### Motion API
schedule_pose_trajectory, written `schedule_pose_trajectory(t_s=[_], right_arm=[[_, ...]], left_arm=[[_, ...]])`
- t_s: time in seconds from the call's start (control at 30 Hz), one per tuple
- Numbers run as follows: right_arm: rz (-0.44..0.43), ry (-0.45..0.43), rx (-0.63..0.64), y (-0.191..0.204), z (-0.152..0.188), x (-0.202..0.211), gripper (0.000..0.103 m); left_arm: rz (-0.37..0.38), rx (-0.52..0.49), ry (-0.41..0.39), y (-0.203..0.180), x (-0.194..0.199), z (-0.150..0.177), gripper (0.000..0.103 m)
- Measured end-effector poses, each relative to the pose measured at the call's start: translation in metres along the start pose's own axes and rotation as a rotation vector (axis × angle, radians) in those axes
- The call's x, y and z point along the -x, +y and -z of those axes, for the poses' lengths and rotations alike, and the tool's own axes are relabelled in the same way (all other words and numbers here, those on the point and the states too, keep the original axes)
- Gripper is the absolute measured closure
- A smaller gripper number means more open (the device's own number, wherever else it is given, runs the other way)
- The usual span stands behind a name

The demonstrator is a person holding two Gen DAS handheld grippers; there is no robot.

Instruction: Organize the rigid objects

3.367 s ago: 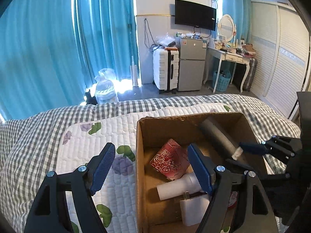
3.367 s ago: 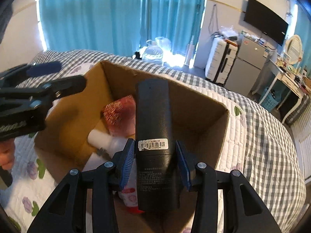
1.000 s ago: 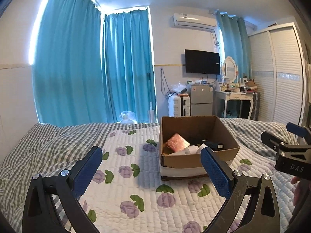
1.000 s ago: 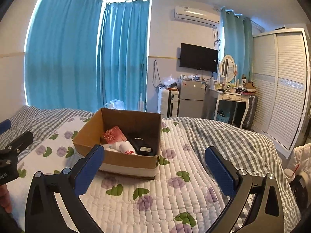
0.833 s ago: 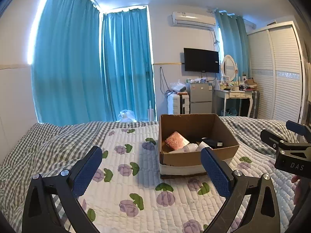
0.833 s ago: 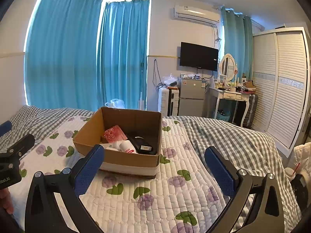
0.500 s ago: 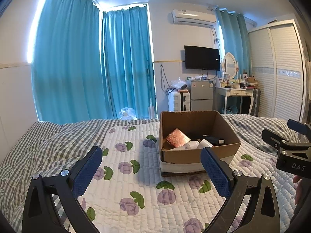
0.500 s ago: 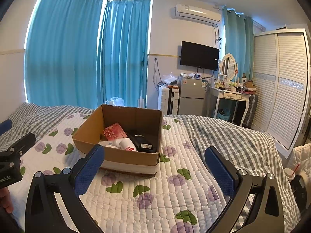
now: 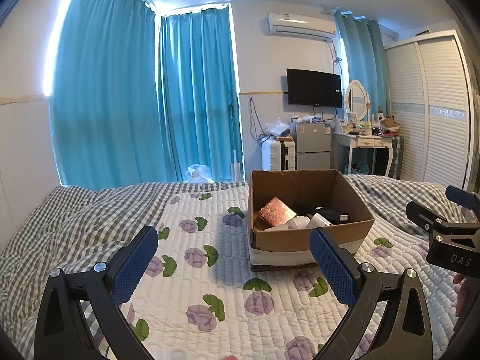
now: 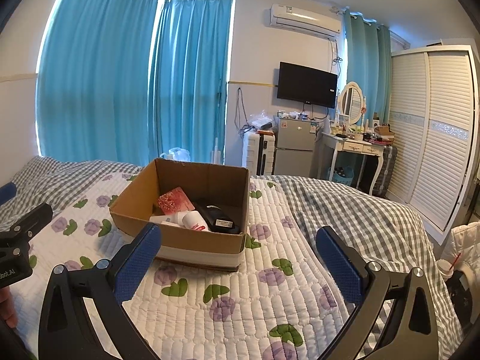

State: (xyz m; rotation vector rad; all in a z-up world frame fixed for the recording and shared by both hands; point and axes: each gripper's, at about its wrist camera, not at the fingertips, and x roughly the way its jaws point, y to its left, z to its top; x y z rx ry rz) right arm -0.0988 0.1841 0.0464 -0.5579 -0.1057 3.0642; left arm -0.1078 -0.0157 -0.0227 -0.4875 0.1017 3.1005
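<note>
Box sits mid-bed on the floral quilt, open top. Inside: red packet leaning toward the back-left, black can lying flat on the right side, white bottles lying in front of the packet, one with a red label. All contents below the rim; nothing pokes over.

Left gripper wide open, empty, hanging over the quilt well short of the box. Right gripper same: wide, empty, pulled back on the box's near-right corner. The right wrist view also catches the left one low at the left edge.

No loose rigid item visible on the quilt in either view, so my read is that packing is done or near done and the step in hand is retreat/check.

To do it well:
- keep both sets of jaws wide and clear of the cardboard wall; it's light and on soft bedding, so a nudge will slide or tip it
- sweep the views over the quilt edges before calling it finished; the gingham cover folds could hide something small
- if re-seating contents, go for the can from above, across its width.
</note>
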Motion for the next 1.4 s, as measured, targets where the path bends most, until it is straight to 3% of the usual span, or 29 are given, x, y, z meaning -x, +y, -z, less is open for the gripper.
schedule_pose_trajectory(t_s=[1.4], right_arm=[[0.012,0.027,0.003,0.0025,0.0049,-0.0082,0.0]], left_arm=[[0.015,-0.003,0.016,-0.0006,-0.0003,0.0041,0.0]])
